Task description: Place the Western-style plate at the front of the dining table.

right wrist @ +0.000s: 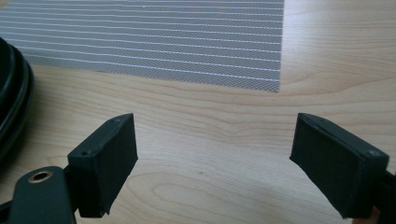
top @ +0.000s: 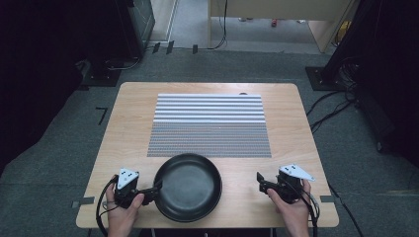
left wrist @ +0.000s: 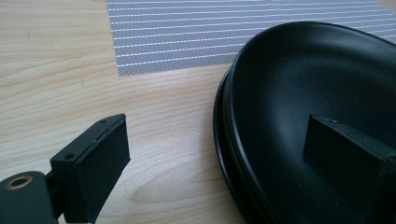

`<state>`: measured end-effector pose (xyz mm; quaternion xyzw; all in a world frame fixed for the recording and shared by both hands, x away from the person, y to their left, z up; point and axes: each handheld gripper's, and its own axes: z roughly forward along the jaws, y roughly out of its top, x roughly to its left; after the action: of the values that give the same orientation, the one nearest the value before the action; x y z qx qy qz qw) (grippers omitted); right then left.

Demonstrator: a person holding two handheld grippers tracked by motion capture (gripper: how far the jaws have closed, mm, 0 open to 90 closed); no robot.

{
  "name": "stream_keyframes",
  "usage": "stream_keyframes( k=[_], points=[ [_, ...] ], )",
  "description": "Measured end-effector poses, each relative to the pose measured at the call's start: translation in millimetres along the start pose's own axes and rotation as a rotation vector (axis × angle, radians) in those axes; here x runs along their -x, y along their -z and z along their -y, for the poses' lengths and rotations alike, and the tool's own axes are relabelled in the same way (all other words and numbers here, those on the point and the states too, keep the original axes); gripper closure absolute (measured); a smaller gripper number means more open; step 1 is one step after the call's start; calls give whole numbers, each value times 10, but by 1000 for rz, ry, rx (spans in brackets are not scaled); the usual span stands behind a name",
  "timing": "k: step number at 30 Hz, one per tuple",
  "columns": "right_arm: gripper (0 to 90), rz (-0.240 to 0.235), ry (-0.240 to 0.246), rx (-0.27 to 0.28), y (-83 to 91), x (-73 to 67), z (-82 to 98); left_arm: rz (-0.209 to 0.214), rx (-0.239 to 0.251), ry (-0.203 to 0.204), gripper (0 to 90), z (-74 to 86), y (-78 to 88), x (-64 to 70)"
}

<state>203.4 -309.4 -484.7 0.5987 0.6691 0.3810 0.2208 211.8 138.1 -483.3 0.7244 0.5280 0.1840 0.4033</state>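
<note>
Black and slick, the pan [top: 188, 186] sat low in the frame, our left gripper [top: 154, 191] released astride its rim. Our right gripper [top: 260, 181] hung released. Clenching shallowly, we judged, might let it slip.

Your black pan [left wrist: 317, 116] runs off the right and bottom edges in the left gripper view, one jaw covering part of its inside. In the right gripper view, its rim [right wrist: 11, 102] is cut by the left edge. Your forearms leave the high view's bottom edge.
</note>
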Motion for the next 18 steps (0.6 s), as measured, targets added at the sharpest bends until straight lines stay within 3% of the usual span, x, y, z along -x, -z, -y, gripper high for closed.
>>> stream_keyframes(
  k=[10,18],
  points=[
    [251,-52,26,19,3,-264,-25,32,-26,-35,71,16,-51,172],
    [258,-81,55,25,-33,-428,-67,44,-35,-37,71,12,-93,225]
  ],
)
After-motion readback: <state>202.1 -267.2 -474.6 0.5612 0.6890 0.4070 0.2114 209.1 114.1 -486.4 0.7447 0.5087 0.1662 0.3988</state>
